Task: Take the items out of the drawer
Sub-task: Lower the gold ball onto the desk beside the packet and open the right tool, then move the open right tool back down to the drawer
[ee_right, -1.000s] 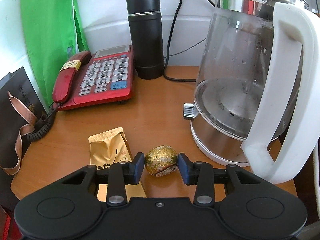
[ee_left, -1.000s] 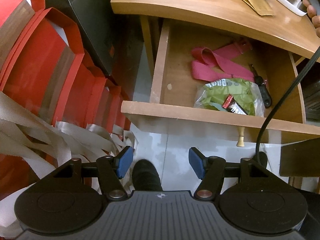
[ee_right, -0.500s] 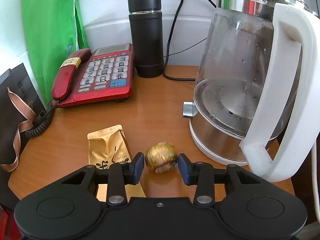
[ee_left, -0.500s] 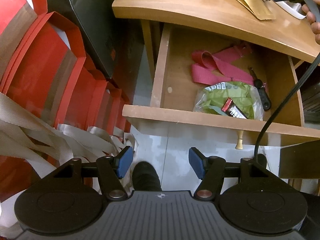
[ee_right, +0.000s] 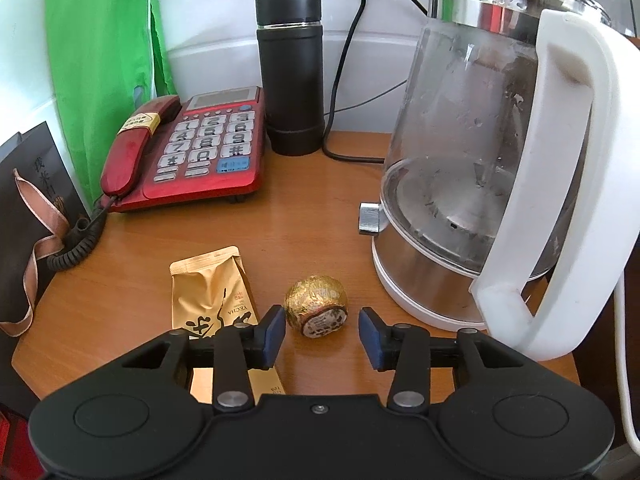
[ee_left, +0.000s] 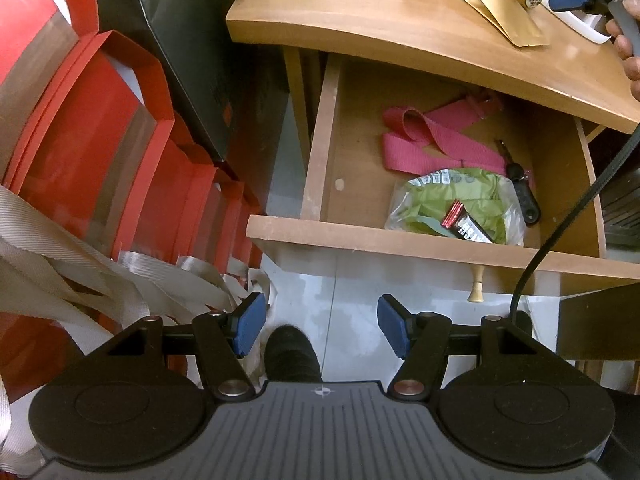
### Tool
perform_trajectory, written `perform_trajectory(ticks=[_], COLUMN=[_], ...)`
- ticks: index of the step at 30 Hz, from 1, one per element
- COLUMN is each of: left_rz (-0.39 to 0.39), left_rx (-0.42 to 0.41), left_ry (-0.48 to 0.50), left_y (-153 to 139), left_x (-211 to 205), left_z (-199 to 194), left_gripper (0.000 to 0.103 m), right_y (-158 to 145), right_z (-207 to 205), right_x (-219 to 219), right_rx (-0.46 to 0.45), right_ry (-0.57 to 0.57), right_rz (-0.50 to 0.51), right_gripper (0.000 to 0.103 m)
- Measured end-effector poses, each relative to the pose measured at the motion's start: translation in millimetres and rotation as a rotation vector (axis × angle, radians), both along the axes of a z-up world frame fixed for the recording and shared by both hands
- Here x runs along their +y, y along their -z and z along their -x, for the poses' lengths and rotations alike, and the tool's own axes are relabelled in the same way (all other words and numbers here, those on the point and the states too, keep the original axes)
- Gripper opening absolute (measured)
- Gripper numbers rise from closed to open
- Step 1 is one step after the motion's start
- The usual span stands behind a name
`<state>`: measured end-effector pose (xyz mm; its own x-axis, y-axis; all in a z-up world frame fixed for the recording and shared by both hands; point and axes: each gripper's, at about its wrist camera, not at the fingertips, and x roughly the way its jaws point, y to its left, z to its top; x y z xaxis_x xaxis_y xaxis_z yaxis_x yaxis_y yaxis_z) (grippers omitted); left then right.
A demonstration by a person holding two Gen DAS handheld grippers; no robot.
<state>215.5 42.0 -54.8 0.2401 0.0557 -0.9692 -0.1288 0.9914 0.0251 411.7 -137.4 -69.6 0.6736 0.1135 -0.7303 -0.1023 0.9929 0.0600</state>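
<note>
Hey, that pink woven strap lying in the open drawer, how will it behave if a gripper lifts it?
The pink woven strap lies folded in loops, so it is probably floppy and would dangle. It looks light. One end runs under the clear plastic bag, so it may drag the bag along.

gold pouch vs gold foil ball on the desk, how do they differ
The gold pouch is flat and rectangular; the gold foil ball is round and crinkled. The pouch lies partly under the right gripper's left finger; the ball sits free between the open fingers. The pouch bears printed writing; the ball has a round label. Both are gold and rest on the desk.
</note>
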Motion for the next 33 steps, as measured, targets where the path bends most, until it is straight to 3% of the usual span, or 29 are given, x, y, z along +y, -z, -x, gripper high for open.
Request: perform_trajectory(ticks=[17,21,33], left_rz=[-0.013,-0.015,-0.021], left_rx=[-0.016,-0.019,-0.020], left_ry=[0.004,0.000,-0.002], left_y=[-15.0,-15.4,-15.6], left_x=[-4.7,-4.6,-6.9], left_z=[5.0,5.4,6.1], left_gripper=[0.066,0.066,0.066], right_y=[-9.6,-14.6,-24.1], right_z=[26.9,40.0,91.8], right_x=[1.7,-1.4,-11.3], right_rx=[-0.032,-0.053,-0.094], right_ry=[-0.035,-0.042,-0.132], right_rz=[0.003,-0.004,-0.030], right_gripper=[0.050,0.056,0.060])
